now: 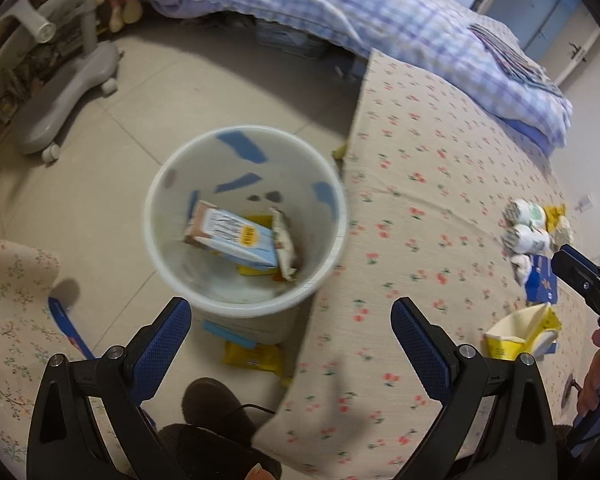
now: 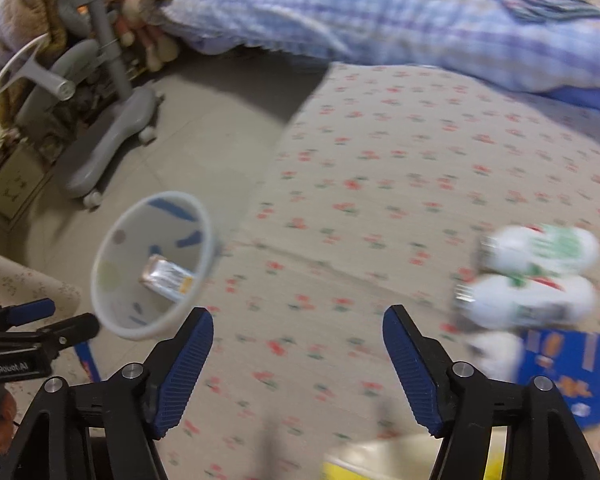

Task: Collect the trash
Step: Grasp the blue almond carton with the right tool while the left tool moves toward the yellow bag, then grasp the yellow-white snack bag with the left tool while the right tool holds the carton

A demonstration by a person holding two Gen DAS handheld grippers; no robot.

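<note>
white plastic round bin (image 1: 244,220) sits on the tiled floor (image 1: 140,128) against the floral bedsheet (image 1: 420,184), a blue carton (image 1: 236,240) and wrappers inside. your left gripper (image 1: 292,340) is spread wide above it, empty. your right gripper (image 2: 298,360) is spread over the sheet, near white crumpled packets (image 2: 532,276) and a torn yellow carton (image 1: 520,332).
</note>
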